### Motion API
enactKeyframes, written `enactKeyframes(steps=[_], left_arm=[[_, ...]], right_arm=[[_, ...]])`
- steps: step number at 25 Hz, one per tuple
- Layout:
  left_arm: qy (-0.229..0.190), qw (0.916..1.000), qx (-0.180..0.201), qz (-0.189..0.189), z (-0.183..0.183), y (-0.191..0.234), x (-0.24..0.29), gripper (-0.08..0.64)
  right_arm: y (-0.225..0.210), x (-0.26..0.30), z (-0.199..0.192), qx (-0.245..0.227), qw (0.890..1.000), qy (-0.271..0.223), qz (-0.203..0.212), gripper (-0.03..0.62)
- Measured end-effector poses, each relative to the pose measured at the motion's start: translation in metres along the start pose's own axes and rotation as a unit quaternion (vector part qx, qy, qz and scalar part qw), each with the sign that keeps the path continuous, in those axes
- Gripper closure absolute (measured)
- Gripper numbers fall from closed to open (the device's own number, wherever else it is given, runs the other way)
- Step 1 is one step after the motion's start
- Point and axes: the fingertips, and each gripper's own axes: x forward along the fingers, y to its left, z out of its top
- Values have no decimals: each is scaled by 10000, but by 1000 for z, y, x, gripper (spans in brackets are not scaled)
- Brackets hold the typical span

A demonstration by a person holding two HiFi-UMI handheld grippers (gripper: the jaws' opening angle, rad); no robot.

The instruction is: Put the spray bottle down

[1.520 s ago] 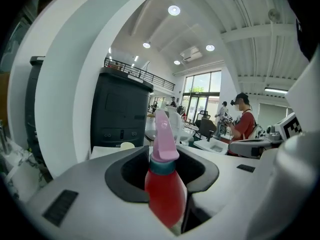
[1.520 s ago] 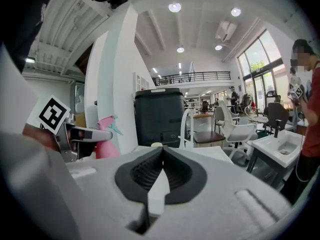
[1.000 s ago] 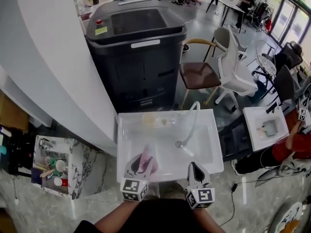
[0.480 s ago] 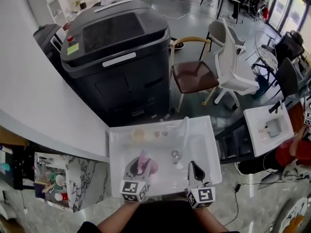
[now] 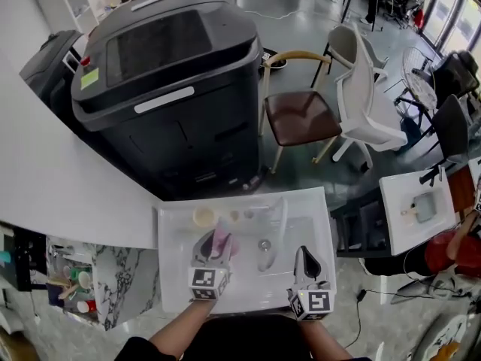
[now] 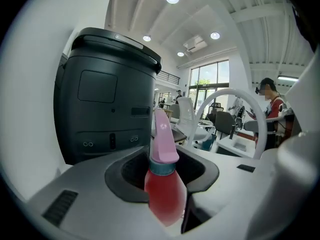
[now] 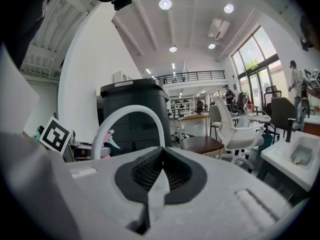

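left gripper view: spray bottle (image 6: 163, 198) clamped upright between left tongs (image 6: 166, 171).

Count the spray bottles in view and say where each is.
1. The pink-topped spray bottle is held by the left gripper at the left side of the white sink. Items on the far-left shelf are too small to identify, so more may be hidden.

The left gripper (image 5: 212, 245) and right gripper (image 5: 304, 259) are grey with black ribbed pads. Each bears a white marker cube (image 5: 207, 283) with black squares. The person wears a black top (image 5: 240, 338).
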Motion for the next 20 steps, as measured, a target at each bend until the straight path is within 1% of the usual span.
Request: enactKeyframes(steps=[3, 7, 9, 12, 16, 20], left_arm=[[18, 10000, 5, 32, -4, 2, 21, 394], [69, 9996, 273, -33, -7, -3, 46, 394], [108, 9998, 186, -3, -6, -1, 57, 394], [147, 9998, -23, 146, -6, 7, 72, 396], [107, 9995, 26, 285, -4, 16, 91, 396], [56, 9990, 104, 436, -6, 23, 107, 396]], right_arm=[[-9, 14, -2, 39, 10000, 45, 18, 594], [-14, 30, -3, 45, 9999, 108, 96, 594], [-15, 36, -4, 29, 9998, 139, 146, 594], [-19, 43, -6, 40, 9996, 208, 187, 594], [-29, 55, -9, 118, 9994, 277, 147, 594], [-36, 71, -1, 177, 9996, 213, 88, 594]])
